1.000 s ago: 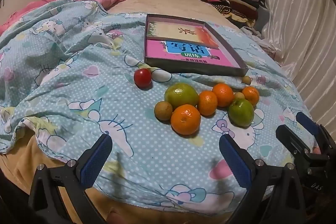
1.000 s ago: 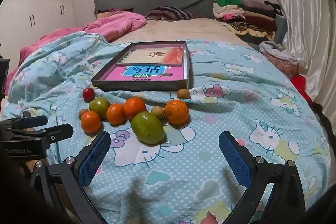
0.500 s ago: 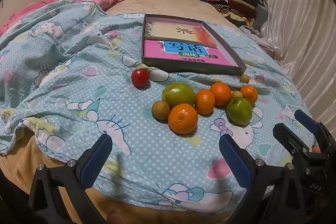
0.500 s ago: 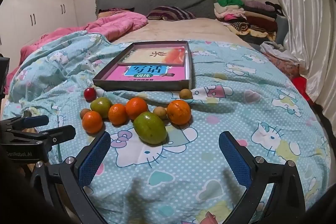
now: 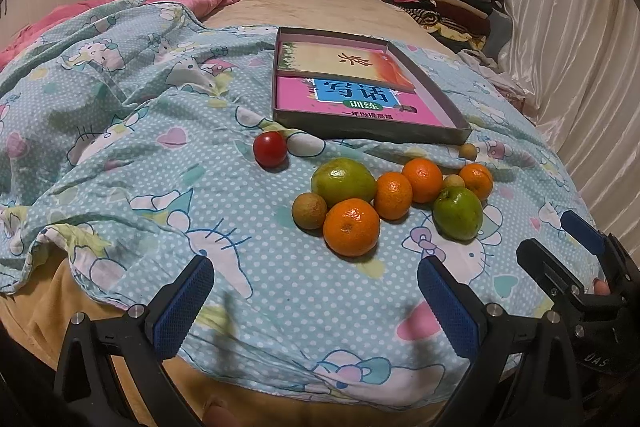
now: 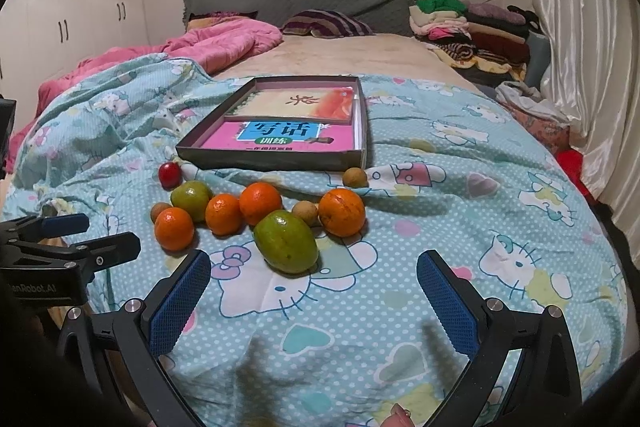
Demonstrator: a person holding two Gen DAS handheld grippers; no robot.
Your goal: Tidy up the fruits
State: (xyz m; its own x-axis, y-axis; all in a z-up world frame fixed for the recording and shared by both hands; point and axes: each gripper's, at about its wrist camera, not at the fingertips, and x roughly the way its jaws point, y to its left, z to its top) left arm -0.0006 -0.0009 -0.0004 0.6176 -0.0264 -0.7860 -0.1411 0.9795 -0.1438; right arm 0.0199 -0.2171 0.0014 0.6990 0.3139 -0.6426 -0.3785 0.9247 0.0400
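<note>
A cluster of fruit lies on the blue cartoon quilt [image 5: 120,155]: several oranges, the nearest one [image 5: 351,227] in front, two green fruits [image 5: 344,182] [image 6: 285,241], small brown fruits [image 5: 309,210] and a red tomato [image 5: 270,149]. Behind the fruit sits a shallow grey box [image 5: 372,128] [image 6: 272,159] with two books inside. My left gripper [image 5: 316,301] is open, low and just short of the nearest orange. My right gripper [image 6: 314,301] is open too, just short of the green fruit. Each gripper shows at the edge of the other's view.
A pink duvet [image 6: 224,39] and a striped pillow [image 6: 326,23] lie at the head of the bed. Folded clothes [image 6: 468,23] are stacked at the far right beside a white curtain [image 6: 580,27]. The quilt's front edge [image 5: 80,267] drops off at lower left.
Both cameras have drifted slightly; the fruit and box sit a little higher in the left view. Nothing was picked up and both grippers stay open.
</note>
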